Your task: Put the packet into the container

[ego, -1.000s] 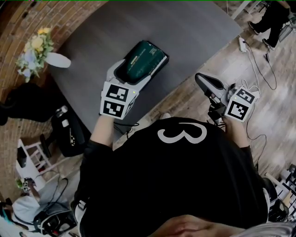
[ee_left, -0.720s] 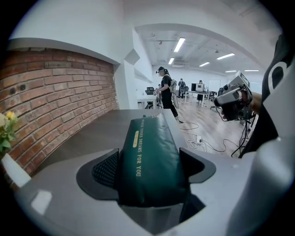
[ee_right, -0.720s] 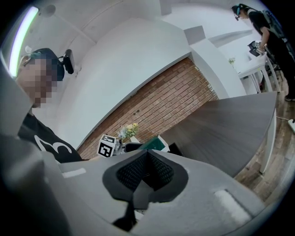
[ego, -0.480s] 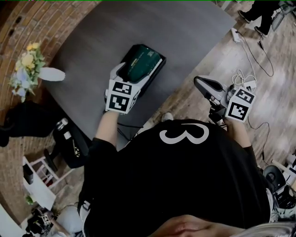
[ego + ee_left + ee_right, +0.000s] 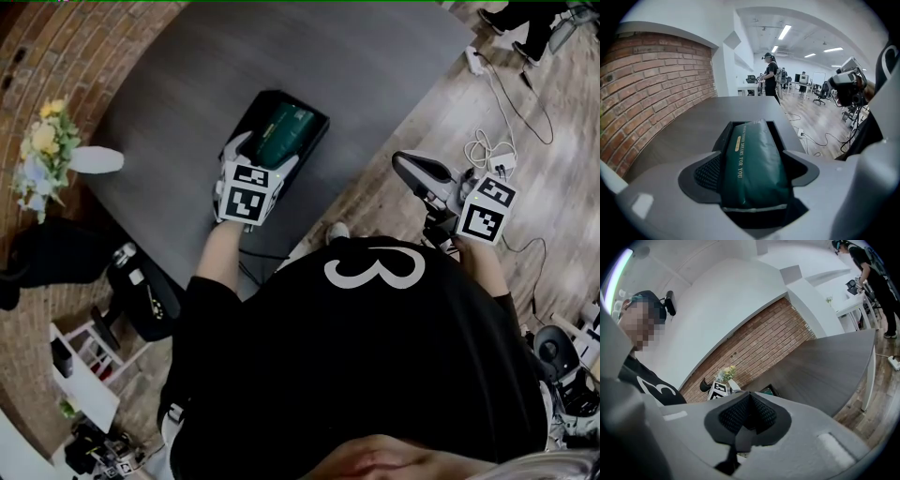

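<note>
A dark green packet (image 5: 280,133) with gold print lies lengthwise in a black rectangular container (image 5: 251,116) on the grey table (image 5: 178,94). My left gripper (image 5: 264,150) is shut on the packet's near end, its jaws on either side at the container's near rim. In the left gripper view the packet (image 5: 754,164) fills the gap between the jaws of the left gripper (image 5: 752,161), and its far end rests inside the container (image 5: 723,137). My right gripper (image 5: 417,174) hangs off the table's right edge over the wooden floor. It is shut and empty, and its pads (image 5: 761,414) meet.
A white vase with flowers (image 5: 42,155) lies at the table's left edge by the brick wall. Cables and a power strip (image 5: 487,150) lie on the floor to the right. A black chair (image 5: 141,281) stands below the table's near edge. A person (image 5: 769,77) stands far behind.
The left gripper has carried the packet forward and down, from above the container's near side to lying inside it. The right gripper has barely moved.
</note>
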`<state>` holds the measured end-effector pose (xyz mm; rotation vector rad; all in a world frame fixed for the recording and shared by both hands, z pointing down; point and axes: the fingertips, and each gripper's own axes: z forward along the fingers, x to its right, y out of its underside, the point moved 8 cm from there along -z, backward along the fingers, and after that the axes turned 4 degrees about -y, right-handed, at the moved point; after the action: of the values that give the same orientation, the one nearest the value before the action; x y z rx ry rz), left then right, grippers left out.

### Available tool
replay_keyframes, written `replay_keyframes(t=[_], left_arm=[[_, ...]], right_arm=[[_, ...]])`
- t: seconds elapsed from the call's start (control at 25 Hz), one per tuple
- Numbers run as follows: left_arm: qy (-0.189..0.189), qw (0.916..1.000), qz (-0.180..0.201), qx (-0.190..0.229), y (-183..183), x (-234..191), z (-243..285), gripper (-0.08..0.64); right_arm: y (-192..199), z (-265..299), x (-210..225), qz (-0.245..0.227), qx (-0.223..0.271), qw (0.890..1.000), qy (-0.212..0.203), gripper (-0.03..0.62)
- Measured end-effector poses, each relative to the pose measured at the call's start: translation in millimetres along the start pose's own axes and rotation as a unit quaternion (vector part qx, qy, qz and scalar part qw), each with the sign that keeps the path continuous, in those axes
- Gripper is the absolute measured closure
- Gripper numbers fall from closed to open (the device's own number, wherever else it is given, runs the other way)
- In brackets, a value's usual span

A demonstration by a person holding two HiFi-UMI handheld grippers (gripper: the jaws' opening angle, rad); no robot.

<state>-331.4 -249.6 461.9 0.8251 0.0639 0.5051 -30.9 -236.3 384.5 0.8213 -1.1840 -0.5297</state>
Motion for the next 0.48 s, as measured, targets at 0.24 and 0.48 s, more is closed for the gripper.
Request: replay_keyframes(t=[0.24,0.48], left_arm=[[-0.004,0.9999,-0.011,-0.011,-4,-2,8,0.135],[-0.002,0.9999,-0.013,-0.002,-3,1,6,0.124]], right_arm=[[-11,-4,19,0.018,-0.001,1.0,-0.002,0.591],[-20,2,20,0.013,-0.007,1.0,-0.024,0.591]])
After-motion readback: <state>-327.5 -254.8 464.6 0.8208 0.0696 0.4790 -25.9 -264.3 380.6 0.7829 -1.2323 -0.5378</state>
